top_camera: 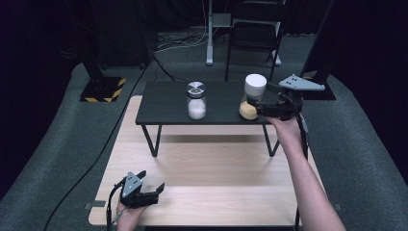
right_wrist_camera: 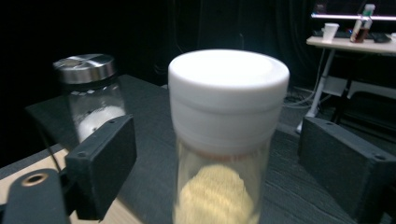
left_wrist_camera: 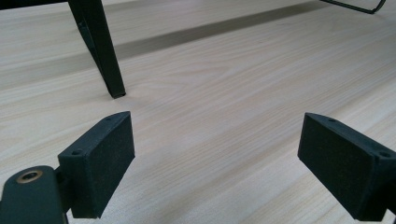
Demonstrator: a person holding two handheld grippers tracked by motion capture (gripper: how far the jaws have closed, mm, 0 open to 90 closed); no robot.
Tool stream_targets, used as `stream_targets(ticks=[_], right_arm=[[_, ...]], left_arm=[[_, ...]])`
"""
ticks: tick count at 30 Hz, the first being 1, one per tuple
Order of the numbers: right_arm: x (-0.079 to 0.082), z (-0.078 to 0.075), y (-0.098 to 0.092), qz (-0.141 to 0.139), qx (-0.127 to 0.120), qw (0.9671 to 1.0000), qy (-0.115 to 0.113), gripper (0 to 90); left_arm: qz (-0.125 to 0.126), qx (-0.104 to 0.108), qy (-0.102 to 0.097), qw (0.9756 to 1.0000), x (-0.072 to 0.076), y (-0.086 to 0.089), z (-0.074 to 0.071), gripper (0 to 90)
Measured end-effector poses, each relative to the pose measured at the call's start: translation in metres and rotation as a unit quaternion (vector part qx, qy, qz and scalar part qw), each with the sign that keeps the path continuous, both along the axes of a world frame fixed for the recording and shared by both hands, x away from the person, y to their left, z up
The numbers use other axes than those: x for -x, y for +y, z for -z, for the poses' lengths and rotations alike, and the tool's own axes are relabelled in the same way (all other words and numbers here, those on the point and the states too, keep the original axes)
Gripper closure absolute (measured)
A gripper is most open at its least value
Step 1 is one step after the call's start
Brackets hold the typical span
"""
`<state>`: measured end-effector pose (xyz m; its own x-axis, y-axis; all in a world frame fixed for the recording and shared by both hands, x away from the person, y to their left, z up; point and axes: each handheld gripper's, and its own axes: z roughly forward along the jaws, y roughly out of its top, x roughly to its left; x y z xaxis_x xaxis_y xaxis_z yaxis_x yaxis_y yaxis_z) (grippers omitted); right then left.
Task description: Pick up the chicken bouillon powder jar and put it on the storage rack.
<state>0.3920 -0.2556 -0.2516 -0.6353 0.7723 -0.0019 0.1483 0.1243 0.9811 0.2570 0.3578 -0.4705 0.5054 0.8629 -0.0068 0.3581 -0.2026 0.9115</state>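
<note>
My left gripper [top_camera: 144, 191] rests low over the pale wooden surface [top_camera: 216, 168] near its front left corner, jaws spread wide and empty, with bare wood grain between them in the left gripper view and one black leg [left_wrist_camera: 100, 51] of the raised dark shelf [top_camera: 163, 108] ahead. It has no part in this step, so I judge it best left parked where it is, out of the way.

Moving right along the shelf, the steel-capped jar [top_camera: 196, 100] of white grains stands upright near the middle, apart from my work. Just beyond it, toward the shelf's right front corner, stands the white-capped jar [top_camera: 252, 97] with yellow powder at its bottom, upright on its own base.

My right gripper [top_camera: 262, 107] is at that jar, coming in level from the right. In the right gripper view its jaws stand released on either side of the jar [right_wrist_camera: 224, 140], a clear gap between each pad and the glass, so nothing is gripped.

To do this well, I think I should keep the jaws fully spread and draw straight back along my own line, not sideways, since either pad could clip the glass and tip a tall jar sitting so near the edge. I would also watch that the trailing cable clears it.
</note>
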Motion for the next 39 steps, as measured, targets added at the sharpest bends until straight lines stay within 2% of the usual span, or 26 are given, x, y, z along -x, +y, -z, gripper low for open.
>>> stream_targets(ticks=[3,8,11,16,20,24,27,28,29,31,34,39], right_arm=[[0.008,0.013,-0.013,-0.010,-0.003,0.9999,-0.012,7.1],[0.017,0.036,-0.033,-0.017,0.003,0.9998,-0.004,4.4],[0.024,0.054,-0.045,-0.019,-0.005,0.9998,0.002,3.9],[0.041,0.080,-0.062,-0.023,-0.001,0.9997,0.001,3.9],[0.058,0.100,-0.076,-0.015,0.000,0.9999,0.001,3.8],[0.076,0.124,-0.087,0.006,0.010,0.9999,0.008,3.6],[0.087,0.145,-0.098,0.019,-0.005,0.9996,0.022,3.6],[0.093,0.159,-0.105,0.024,-0.014,0.9991,0.031,4.0],[0.093,0.159,-0.105,0.024,-0.014,0.9991,0.031,4.0],[0.100,0.172,-0.111,0.030,-0.020,0.9987,0.037,4.4],[0.108,0.184,-0.114,0.039,-0.019,0.9983,0.040,4.6],[0.120,0.198,-0.110,0.049,0.014,0.9980,0.037,5.0]], left_arm=[[0.000,0.000,0.000,1.0000,0.000,0.000,0.000,10.5],[0.000,0.000,0.000,1.0000,0.000,0.000,0.000,10.4],[-0.001,0.000,0.000,1.0000,0.000,0.000,0.000,10.4],[-0.001,-0.001,0.002,1.0000,0.000,-0.001,0.000,10.3],[-0.002,-0.001,0.002,1.0000,0.001,-0.001,0.000,10.4],[-0.002,0.002,0.001,1.0000,0.001,0.000,0.000,10.4],[-0.002,0.001,0.001,1.0000,0.001,0.000,0.000,10.4],[-0.002,0.001,0.000,1.0000,0.001,0.000,0.000,10.4],[-0.002,0.001,0.000,1.0000,0.001,0.000,0.000,10.4],[-0.001,0.000,-0.002,1.0000,0.002,0.000,0.000,10.4],[0.000,0.000,-0.001,1.0000,0.002,0.000,0.000,10.4],[0.000,0.000,-0.001,1.0000,0.001,0.000,0.000,10.4]])
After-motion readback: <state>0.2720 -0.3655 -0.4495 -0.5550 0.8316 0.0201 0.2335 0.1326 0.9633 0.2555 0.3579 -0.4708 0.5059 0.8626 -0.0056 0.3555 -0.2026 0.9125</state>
